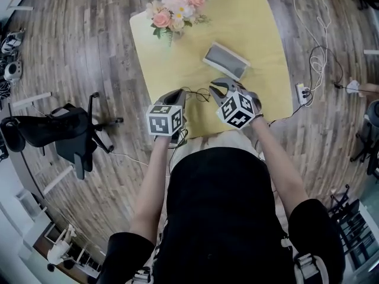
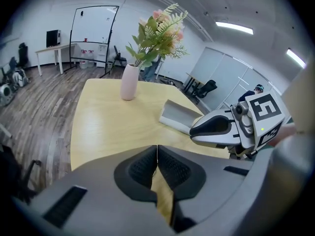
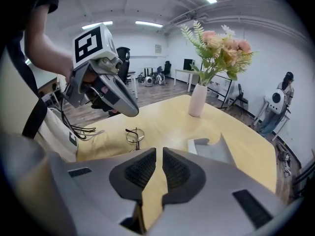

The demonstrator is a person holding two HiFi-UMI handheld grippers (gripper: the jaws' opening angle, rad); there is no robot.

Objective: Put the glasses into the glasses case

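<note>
A pair of thin-rimmed glasses (image 3: 134, 135) lies on the yellow table (image 1: 260, 34) near its front edge, seen in the head view as dark wire (image 1: 198, 92) between my two grippers. The grey glasses case (image 1: 225, 61) lies open beyond them, toward the middle of the table (image 3: 211, 149) (image 2: 179, 116). My left gripper (image 1: 177, 93) hovers just left of the glasses, its pads (image 2: 167, 168) closed together on nothing. My right gripper (image 1: 218, 87) hovers just right of them, with a narrow empty gap between its pads (image 3: 174, 171).
A white vase of pink flowers (image 1: 174, 10) stands at the table's far left corner. Dark cables (image 3: 81, 129) lie at the near edge by my body. A black office chair (image 1: 59, 132) stands on the floor to the left, a power strip (image 1: 303, 92) to the right.
</note>
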